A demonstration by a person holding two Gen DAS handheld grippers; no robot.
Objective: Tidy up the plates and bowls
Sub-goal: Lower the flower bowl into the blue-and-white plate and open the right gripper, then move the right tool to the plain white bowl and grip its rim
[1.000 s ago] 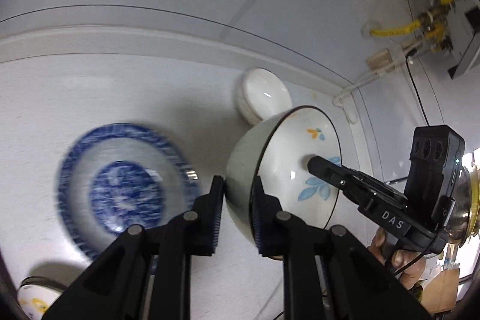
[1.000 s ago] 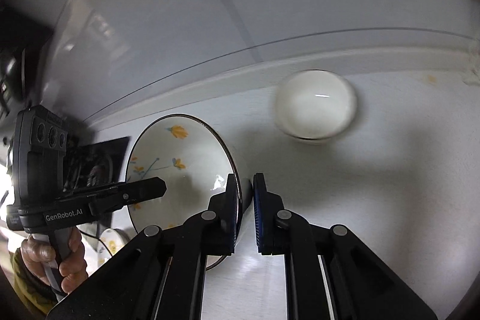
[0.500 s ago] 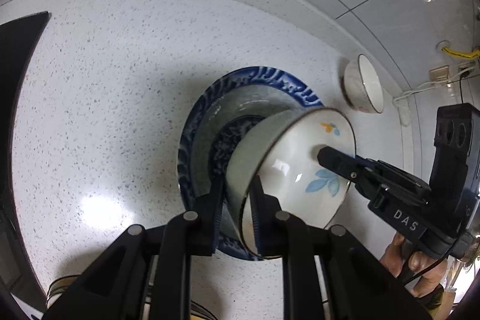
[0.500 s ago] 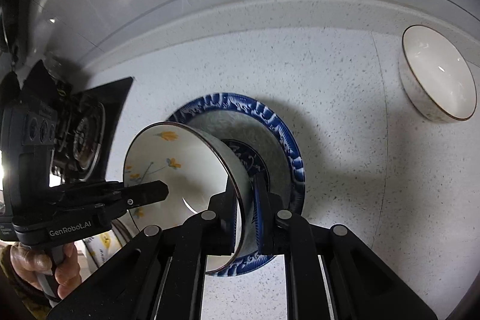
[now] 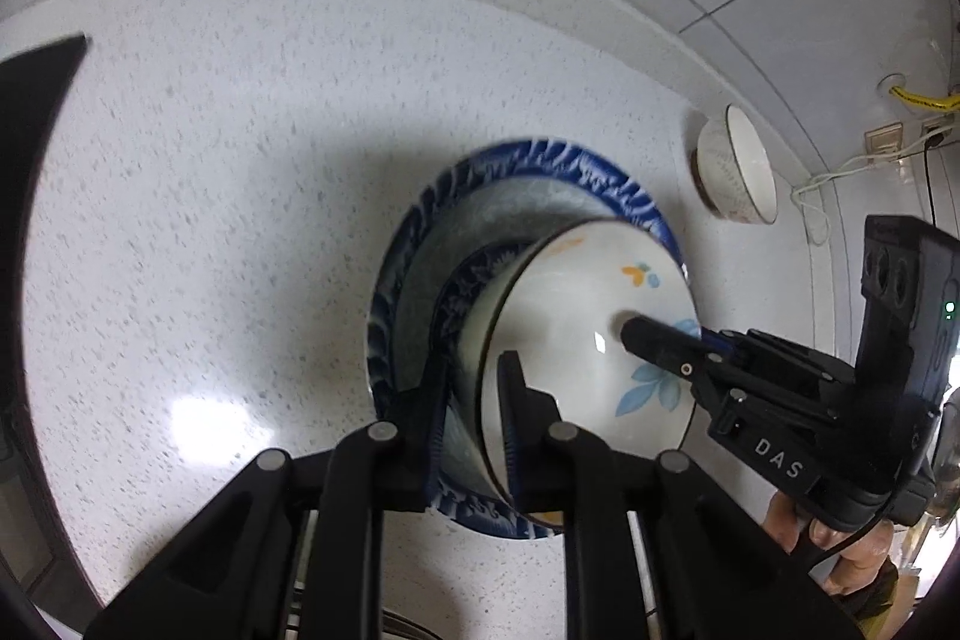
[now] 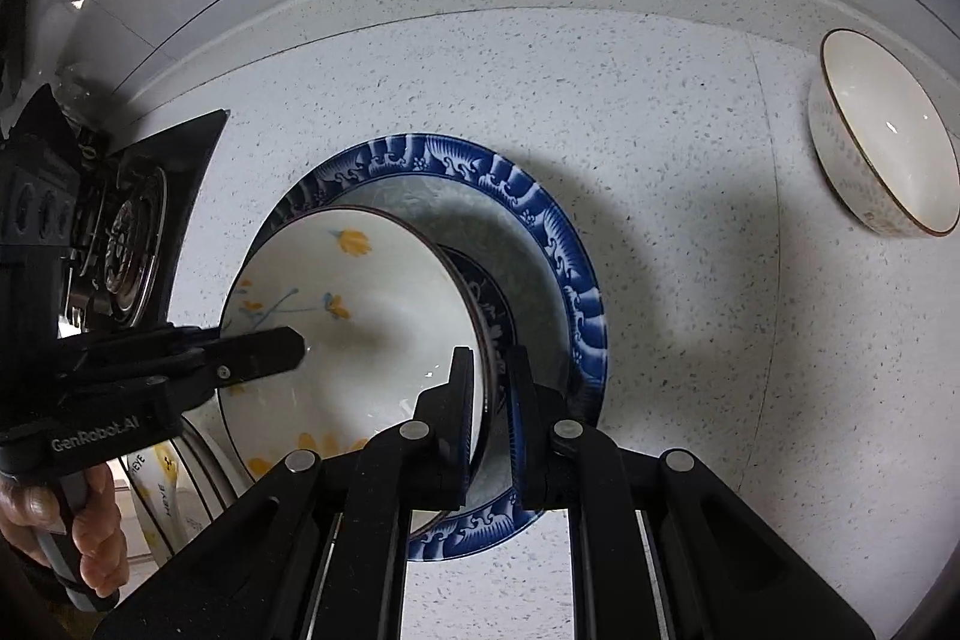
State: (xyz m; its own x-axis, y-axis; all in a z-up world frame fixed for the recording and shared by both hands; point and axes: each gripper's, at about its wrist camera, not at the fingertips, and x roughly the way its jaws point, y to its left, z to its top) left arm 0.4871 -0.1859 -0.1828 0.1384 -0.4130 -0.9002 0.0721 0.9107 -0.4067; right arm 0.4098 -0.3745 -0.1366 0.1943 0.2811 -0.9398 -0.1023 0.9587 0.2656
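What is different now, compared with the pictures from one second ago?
The flowered bowl, gripped at opposite rims by both tongs, left and right, came down from above the counter into the blue-rimmed plate. Unchanged: both tongs stay shut on the bowl; the plain white bowl stands apart on the counter.

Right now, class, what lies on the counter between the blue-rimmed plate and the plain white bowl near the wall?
Nothing: in the right wrist view, only bare speckled counter lies between the blue-rimmed plate and the plain white bowl, crossed by shadow.
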